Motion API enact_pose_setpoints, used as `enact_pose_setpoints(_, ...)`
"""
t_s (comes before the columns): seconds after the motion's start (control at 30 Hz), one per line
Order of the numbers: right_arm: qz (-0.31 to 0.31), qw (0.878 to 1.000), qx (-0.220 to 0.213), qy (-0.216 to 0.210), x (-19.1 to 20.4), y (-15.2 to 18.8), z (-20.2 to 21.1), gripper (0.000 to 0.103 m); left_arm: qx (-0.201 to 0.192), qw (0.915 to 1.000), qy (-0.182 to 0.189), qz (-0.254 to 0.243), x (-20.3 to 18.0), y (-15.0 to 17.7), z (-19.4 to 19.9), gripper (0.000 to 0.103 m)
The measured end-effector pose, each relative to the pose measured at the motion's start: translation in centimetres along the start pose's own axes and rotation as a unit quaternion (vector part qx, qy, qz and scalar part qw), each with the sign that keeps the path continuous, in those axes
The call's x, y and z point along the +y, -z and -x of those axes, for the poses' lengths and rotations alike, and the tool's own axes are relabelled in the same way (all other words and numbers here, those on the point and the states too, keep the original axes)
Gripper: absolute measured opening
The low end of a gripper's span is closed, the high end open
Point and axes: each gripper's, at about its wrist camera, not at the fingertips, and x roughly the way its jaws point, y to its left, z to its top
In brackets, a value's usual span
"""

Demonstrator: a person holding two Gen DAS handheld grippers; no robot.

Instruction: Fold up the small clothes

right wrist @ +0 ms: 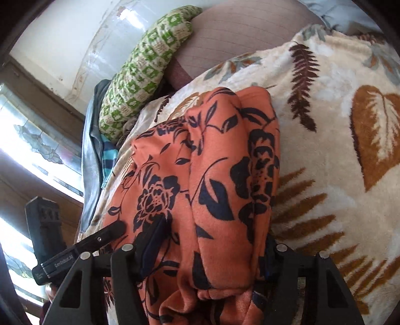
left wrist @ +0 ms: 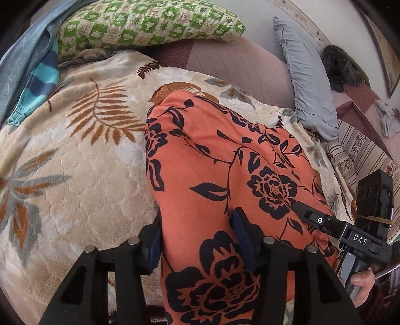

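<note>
**Both grippers on orange floral garment**

Orange floral garment (left wrist: 225, 175) lies on the cream leaf-print blanket (left wrist: 75, 162) on the bed, bunched lengthwise. Left gripper (left wrist: 197, 237) clamped on the garment's near end, fabric filling the gap between its pads. Right gripper (right wrist: 207, 250) clamped on a thick fold of the same garment. Green checked pillow (left wrist: 150, 22) at the blanket's far edge.

Left gripper (left wrist: 197, 240) clamps the orange floral garment (left wrist: 225, 162) — spread over a leaf-patterned blanket (left wrist: 75, 162).
</note>
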Motion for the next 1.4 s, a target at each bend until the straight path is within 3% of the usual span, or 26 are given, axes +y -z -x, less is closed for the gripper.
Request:
enact_pose_setpoints(0.07,0.027,0.999,-0.021,0.011,1.2,0.1,0.6,0.054,-0.01,0.9999,0.001,0.0,-0.1,-0.2,0.5,0.041)
enact_pose_setpoints(0.17,0.087,0.993,-0.057,0.049,3.3,0.3,1.6,0.046,-0.026,0.9994,-0.008,-0.021,-0.7,-0.3,1.4,0.037)
enact_pose_setpoints(0.37,0.168,0.978,-0.112,0.054,7.2,0.8,2.9,0.042,-0.093,0.9913,-0.044,-0.082,-2.9,-0.8,4.8,0.036)
enact_pose_setpoints(0.47,0.151,0.983,-0.094,0.045,6.6,0.7,1.6,0.041,-0.099,0.9887,-0.078,-0.08,-2.2,-1.1,4.9,0.036)
enact_pose_setpoints(0.53,0.129,0.988,-0.054,0.064,5.0,0.6,-0.5,0.043,-0.058,0.9877,-0.128,-0.069,-1.2,-0.8,3.1,0.036)
enact_pose_setpoints(0.6,0.1,0.992,-0.014,0.074,3.3,0.5,-2.1,0.059,-0.028,0.9869,-0.147,-0.059,-0.1,-0.1,1.5,0.043)
enact_pose_setpoints(0.67,0.064,0.996,-0.007,0.065,2.4,0.1,-1.9,0.07,-0.035,0.9858,-0.155,-0.056,0.0,0.0,1.8,0.057)
enact_pose_setpoints(0.73,0.051,0.997,0.002,0.06,2.0,-0.1,-1.3,0.07,-0.033,0.9843,-0.161,-0.065,-0.4,0.0,2.5,0.069)
enact_pose_setpoints(0.8,0.047,0.997,-0.004,0.068,2.0,0.2,0.2,0.07,-0.05,0.9814,-0.172,-0.069,-0.7,0.4,3.9,0.069)
enact_pose_setpoints(0.9,0.053,0.995,-0.038,0.069,3.0,1.0,3.4,0.07,-0.089,0.9765,-0.183,-0.072,-1.7,1.4,7.1,0.072)
enact_pose_setpoints(1.03,0.095,0.987,-0.095,0.093,6.2,2.2,8.3,0.07,-0.151,0.9629,-0.214,-0.066,-3.7,2.3,12.2,0.092)
enact_pose_setpoints(1.13,0.106,0.982,-0.111,0.11,8.5,4.1,11.1,0.071,-0.18,0.9562,-0.222,-0.06,-4.6,3.7,15.7,0.094)
enact_pose_setpoints(1.4,0.156,0.973,-0.117,0.125,14.3,7.6,15.3,0.071,-0.205,0.9461,-0.243,-0.061,-6.2,6.1,22.4,0.099)
